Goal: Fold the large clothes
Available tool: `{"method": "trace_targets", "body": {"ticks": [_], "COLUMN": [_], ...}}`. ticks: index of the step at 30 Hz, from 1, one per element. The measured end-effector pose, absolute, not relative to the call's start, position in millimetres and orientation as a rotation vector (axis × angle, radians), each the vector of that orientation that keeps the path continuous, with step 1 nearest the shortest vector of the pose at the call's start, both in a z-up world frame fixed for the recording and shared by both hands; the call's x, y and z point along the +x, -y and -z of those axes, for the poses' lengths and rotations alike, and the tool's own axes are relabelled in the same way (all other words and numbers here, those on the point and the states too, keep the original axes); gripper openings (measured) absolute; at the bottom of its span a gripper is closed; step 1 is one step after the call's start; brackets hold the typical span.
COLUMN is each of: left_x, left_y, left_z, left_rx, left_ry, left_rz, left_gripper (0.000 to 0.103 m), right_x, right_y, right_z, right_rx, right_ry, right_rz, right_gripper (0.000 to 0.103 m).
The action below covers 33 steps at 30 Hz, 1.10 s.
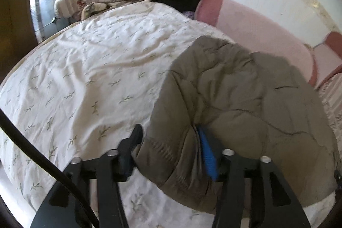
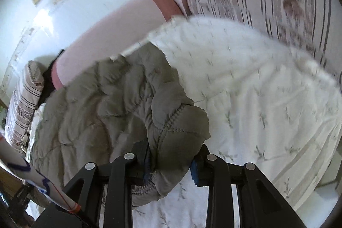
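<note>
Both grippers, left (image 1: 171, 146) and right (image 2: 171, 161), clamp bunched edges of the grey quilted jacket (image 1: 235, 95), lying on the bed's (image 1: 85, 69) right side, near pink blanket (image 1: 256, 31).

Right gripper (image 2: 171, 158) clamps bunched edge of olive quilted jacket (image 2: 102, 104) over white sprigged bedspread (image 2: 267, 99).

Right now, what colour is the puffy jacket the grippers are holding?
The puffy jacket is a greyish olive-brown, quilted with stitched lines. It shows best in the left wrist view.
</note>
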State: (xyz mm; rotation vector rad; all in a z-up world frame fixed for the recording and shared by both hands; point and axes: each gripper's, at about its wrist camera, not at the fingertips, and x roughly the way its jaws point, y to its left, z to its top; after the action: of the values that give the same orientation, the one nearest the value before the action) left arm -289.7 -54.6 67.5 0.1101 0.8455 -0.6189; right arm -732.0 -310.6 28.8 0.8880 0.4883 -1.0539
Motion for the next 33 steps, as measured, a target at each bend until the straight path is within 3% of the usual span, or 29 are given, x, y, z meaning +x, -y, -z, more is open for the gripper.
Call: {"method": "trace_targets", "body": {"ticks": [2,3,4,7,12,17,25,33], "left_x": [-283.2,-279.4,-276.7,-262.6,-246.4,-269.4,-373.5,-378.8], "left_y": [50.7,48.0,45.2,28.8,-7.3,-1.6,96.1,178.5], "left_z": [-65.6,-64.8,-64.2,-62.3,-69.5,-93.7,-113.0,-80.0], "left_rx": [0.104,0.095,0.081,-0.002,-0.134,-0.080,0.211,0.358], "left_ry": [-0.836,-0.843,-0.851,-0.900,-0.882,-0.698,-0.476,-0.569], "left_rz": [0.583,0.572,0.566,0.556,0.418,0.367,0.742,0.773], "left_gripper": [0.069,0.077,0.082,0.083,0.083,0.083,0.083,0.083], "right_x": [-742.9,-747.3,-755.6,-779.7,-816.6,-812.2,-681.5,-602.2], "right_y": [317.0,318.9,320.9,322.4,315.8,306.4,273.3,295.4], "right_z": [-18.9,-16.6,-14.0,-11.5,-15.2,-52.3,-84.0,-64.7], "right_rx": [0.981,1.007,1.048,1.152,1.235,1.036,0.588,0.500], "right_ry": [-0.471,-0.463,-0.445,-0.367,-0.266,-0.192,-0.372,-0.500], "right_rz": [1.032,1.028,1.018,0.981,1.084,1.182,0.931,0.900], "right_gripper": [0.051,0.059,0.063,0.066,0.067,0.067,0.061,0.060]}}
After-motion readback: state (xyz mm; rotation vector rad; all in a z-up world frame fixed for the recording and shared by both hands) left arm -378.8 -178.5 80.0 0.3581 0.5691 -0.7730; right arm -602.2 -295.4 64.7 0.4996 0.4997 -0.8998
